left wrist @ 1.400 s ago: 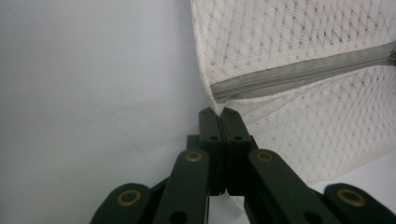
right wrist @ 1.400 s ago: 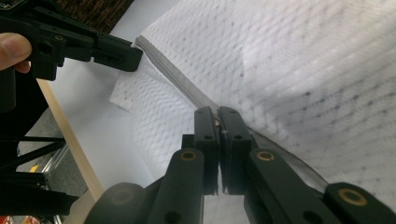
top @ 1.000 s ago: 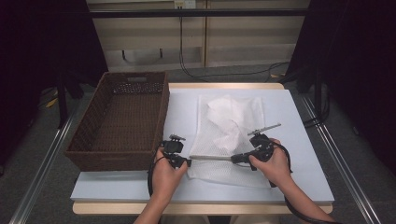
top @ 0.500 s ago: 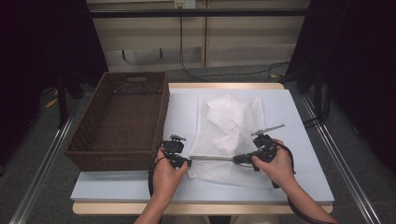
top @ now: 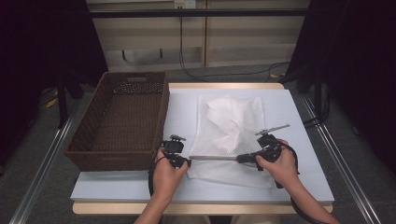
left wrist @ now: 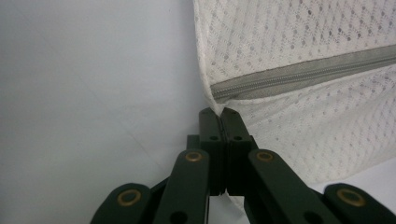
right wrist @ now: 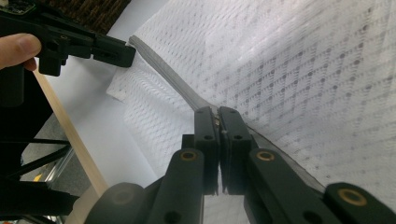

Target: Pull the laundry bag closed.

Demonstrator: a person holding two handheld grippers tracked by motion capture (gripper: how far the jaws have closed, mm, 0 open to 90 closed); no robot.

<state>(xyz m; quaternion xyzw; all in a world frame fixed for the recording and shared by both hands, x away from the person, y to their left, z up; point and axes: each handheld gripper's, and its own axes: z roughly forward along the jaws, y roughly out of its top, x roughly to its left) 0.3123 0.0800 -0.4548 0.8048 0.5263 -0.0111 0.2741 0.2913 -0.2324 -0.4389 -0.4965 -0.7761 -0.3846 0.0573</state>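
Note:
A white mesh bag (top: 231,121) lies flat on the pale blue table top (top: 299,121). Its grey zipper (top: 212,158) runs straight across its near part. My left gripper (top: 187,161) is shut on the bag's left corner at the zipper's end (left wrist: 218,112). My right gripper (top: 240,158) is shut on the zipper's pull, farther right along the line (right wrist: 218,112). The zipper tape (right wrist: 163,70) stretches taut from there to the left gripper (right wrist: 126,53). In the left gripper view the zipper (left wrist: 299,72) looks closed near its end.
A brown wicker basket (top: 123,116) stands at the table's left, close beside the left gripper. The table's wooden front edge (top: 196,207) runs just behind the person's hands. Cables lie on the floor beyond the table.
My right gripper has slid a little to the right along the zipper line. The left gripper has held still on the bag's corner.

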